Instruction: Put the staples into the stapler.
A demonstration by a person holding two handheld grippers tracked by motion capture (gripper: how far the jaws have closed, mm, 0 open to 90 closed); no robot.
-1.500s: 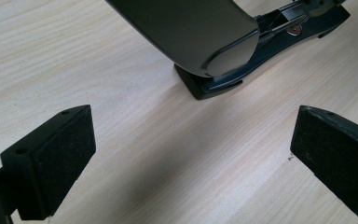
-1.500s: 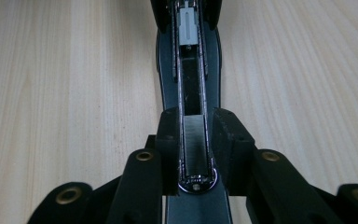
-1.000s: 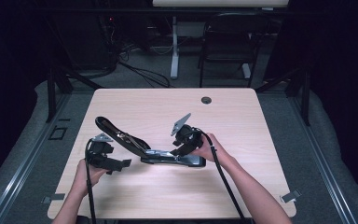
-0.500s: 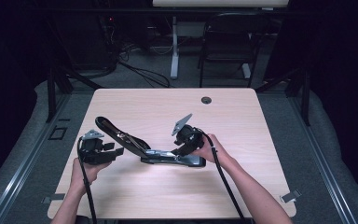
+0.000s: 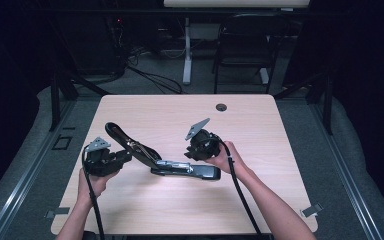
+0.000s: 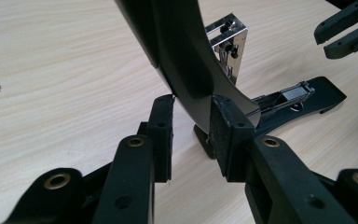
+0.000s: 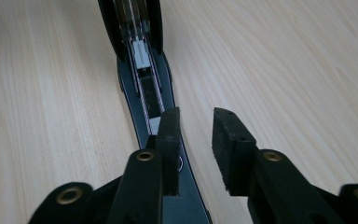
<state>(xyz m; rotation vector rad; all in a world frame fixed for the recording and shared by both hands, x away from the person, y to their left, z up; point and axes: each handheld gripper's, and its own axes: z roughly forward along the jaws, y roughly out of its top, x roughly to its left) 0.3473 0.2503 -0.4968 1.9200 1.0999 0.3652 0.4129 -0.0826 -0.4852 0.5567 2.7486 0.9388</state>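
Dark curtains and a dim floor surrounded the pale wooden table point(image 5: 180, 205), with a black chair point(image 5: 240, 55) and tangled cables beyond its far edge. Near the middle of the table lay an opened black stapler point(image 5: 180, 167): its base rested flat on the wood, while its curved top arm point(image 5: 125, 140) swung up and back toward the far left, leaving the metal staple channel point(image 7: 142, 60) exposed.

At the left, the left gripper point(image 6: 191, 126) sat low beside the raised arm. Its jaws had just been closing, and in the left gripper view the curved black arm stood between them, the right pad point(image 6: 226, 135) against it and the other pad right at its edge, so it gripped the arm.

On the right, a hand held the right gripper point(image 7: 196, 135) over the near end of the stapler's base. Its jaws had also just been closing; one pad point(image 7: 168, 140) overlapped the base, but a gap remained between the pads and nothing was clamped there.
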